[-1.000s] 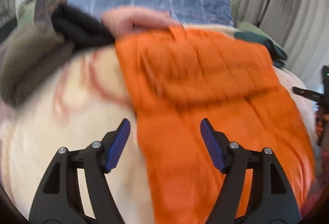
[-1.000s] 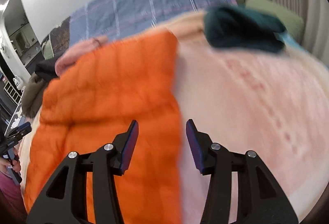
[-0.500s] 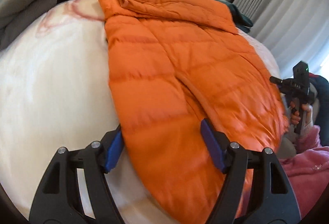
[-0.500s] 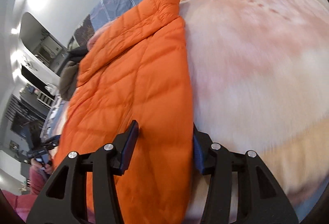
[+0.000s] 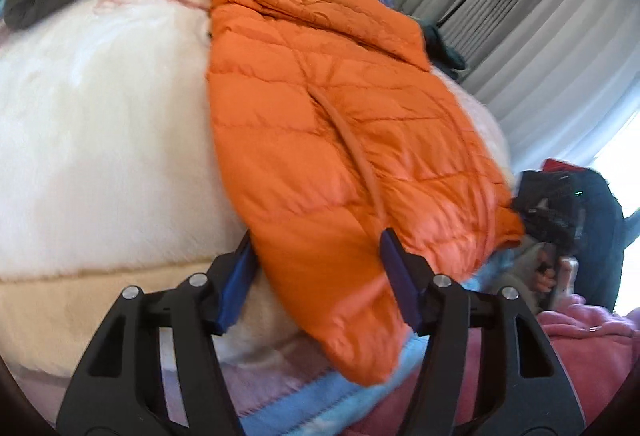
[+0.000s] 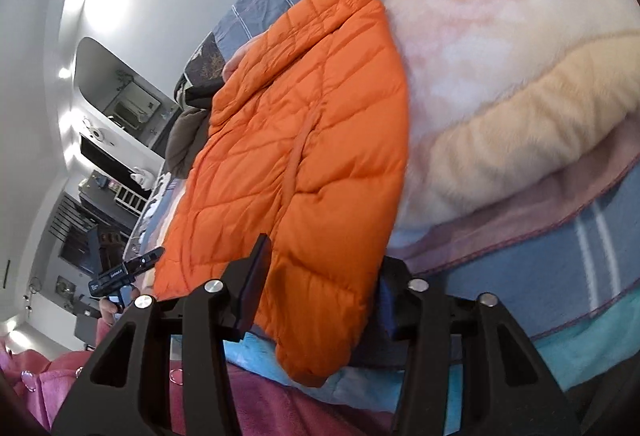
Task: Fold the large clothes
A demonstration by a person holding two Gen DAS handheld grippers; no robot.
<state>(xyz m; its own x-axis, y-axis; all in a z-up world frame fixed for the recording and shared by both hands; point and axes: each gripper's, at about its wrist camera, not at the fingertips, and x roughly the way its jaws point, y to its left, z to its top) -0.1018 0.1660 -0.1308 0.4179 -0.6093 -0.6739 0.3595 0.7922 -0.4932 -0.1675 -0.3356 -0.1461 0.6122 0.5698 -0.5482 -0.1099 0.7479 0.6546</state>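
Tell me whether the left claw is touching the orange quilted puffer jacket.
Touching. The left wrist view shows the jacket's hem lying between the left claw's closing blue pads, overlapping both; a firm pinch isn't plain.

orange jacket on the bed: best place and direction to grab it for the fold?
Grip the orange jacket at its two bottom hem corners, coming in from the near bed edge. It lies flat, collar far, and the hem overhangs the blanket, so a finger can slip under each corner.
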